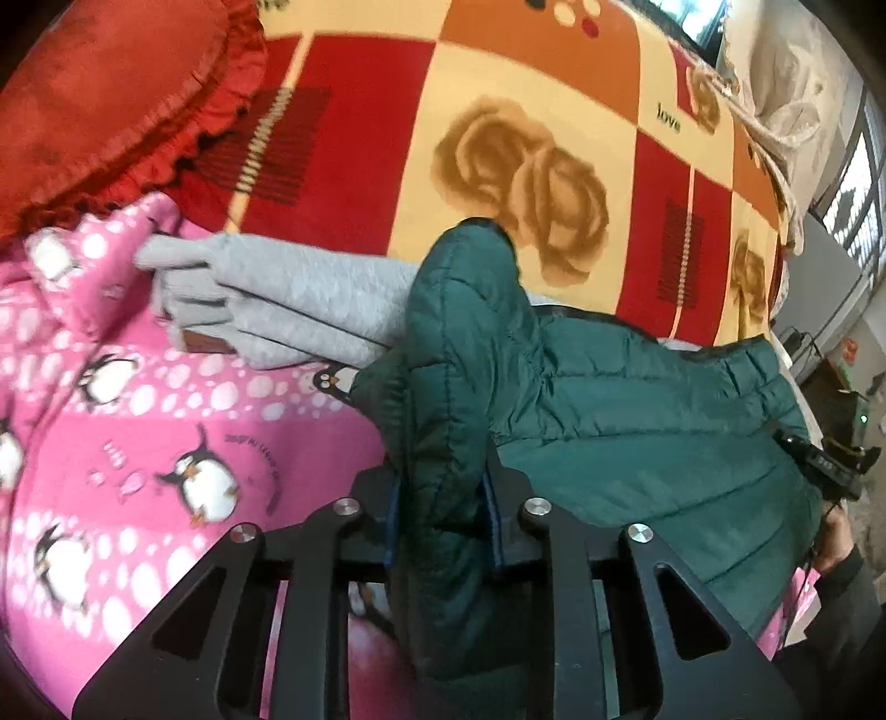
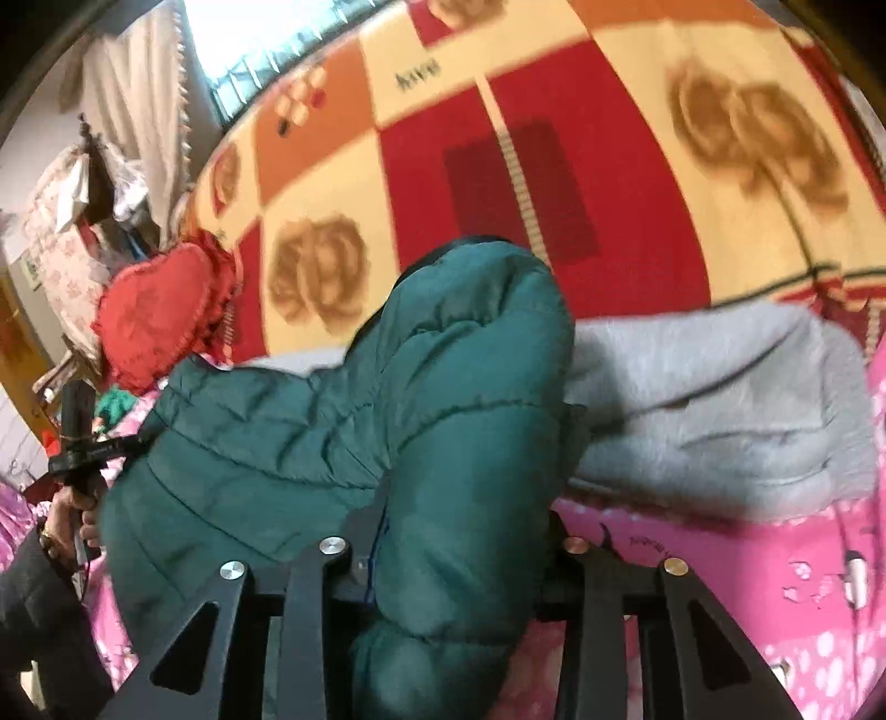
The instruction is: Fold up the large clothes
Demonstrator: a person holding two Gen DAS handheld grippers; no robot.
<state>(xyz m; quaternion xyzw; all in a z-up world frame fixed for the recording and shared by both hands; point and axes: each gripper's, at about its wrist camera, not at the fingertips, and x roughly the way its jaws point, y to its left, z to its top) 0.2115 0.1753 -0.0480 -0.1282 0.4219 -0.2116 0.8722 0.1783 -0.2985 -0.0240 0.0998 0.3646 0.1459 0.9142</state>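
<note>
A dark green quilted puffer jacket (image 1: 609, 421) lies over a pink penguin-print fleece (image 1: 166, 443) on a bed. My left gripper (image 1: 443, 498) is shut on a bunched fold of the jacket, which stands up between its fingers. My right gripper (image 2: 465, 531) is shut on another thick fold of the same jacket (image 2: 266, 443). A folded grey sweatshirt (image 1: 299, 310) lies behind the jacket; it also shows in the right wrist view (image 2: 720, 399). The right hand and its gripper show at the right edge of the left wrist view (image 1: 830, 471).
A red, cream and orange rose-patterned blanket (image 1: 526, 111) covers the bed beyond the clothes. A red heart-shaped frilled cushion (image 1: 99, 99) sits at the far left; it also shows in the right wrist view (image 2: 160, 315). Curtains and a window (image 2: 221, 33) are behind the bed.
</note>
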